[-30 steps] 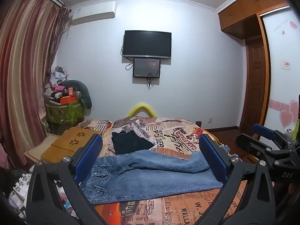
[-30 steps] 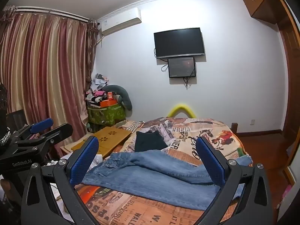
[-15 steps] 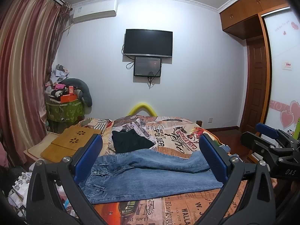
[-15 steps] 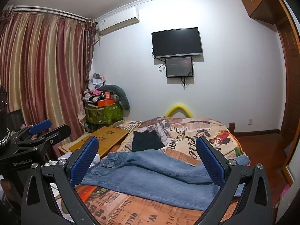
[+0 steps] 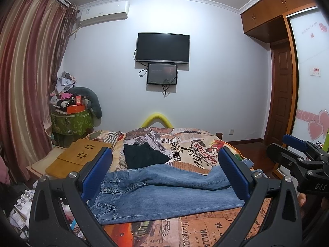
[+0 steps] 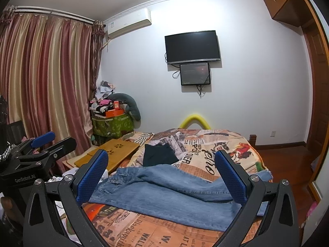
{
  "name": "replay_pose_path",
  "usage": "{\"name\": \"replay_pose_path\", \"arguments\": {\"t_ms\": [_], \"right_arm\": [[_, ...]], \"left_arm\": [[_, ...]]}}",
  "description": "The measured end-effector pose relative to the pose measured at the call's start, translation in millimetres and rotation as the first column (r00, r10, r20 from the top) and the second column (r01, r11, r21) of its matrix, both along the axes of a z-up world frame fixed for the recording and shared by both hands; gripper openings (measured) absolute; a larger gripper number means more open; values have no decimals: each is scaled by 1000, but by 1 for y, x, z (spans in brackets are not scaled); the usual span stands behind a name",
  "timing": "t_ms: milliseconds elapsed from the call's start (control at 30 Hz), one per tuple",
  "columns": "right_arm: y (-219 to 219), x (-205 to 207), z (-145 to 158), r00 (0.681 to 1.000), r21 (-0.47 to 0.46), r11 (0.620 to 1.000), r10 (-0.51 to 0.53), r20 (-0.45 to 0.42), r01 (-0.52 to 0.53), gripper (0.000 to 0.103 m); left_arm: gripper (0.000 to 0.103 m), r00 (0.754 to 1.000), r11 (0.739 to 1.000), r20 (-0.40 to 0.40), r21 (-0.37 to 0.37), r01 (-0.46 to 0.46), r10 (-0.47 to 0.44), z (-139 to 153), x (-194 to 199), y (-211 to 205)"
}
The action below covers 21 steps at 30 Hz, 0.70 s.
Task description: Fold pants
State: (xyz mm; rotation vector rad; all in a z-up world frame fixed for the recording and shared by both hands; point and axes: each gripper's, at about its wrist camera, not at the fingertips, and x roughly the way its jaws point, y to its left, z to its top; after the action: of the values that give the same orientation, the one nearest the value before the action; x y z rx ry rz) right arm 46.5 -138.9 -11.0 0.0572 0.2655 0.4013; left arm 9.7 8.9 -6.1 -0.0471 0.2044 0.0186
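Denim pants [image 5: 164,189] are being presented flat across the near edge of the bed [image 5: 197,150], waistband toward the curtain side, just in front of a dark folded garment [image 5: 144,157]. Compared with one second earlier, both views are being shifted only slightly; no contact is being made. Left gripper [image 5: 164,177] and right gripper [image 6: 162,177] are being held released, empty, above the pants, so folding is judged not yet started
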Motion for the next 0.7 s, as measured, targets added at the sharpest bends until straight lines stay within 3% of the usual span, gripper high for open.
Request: {"name": "replay_pose_path", "arguments": {"t_ms": [700], "right_arm": [[3,-2,-2,1000,-2,1000,0,-1,0,103]], "left_arm": [[103,1000,1000,1,0,0,0,-1,0,0]]}}
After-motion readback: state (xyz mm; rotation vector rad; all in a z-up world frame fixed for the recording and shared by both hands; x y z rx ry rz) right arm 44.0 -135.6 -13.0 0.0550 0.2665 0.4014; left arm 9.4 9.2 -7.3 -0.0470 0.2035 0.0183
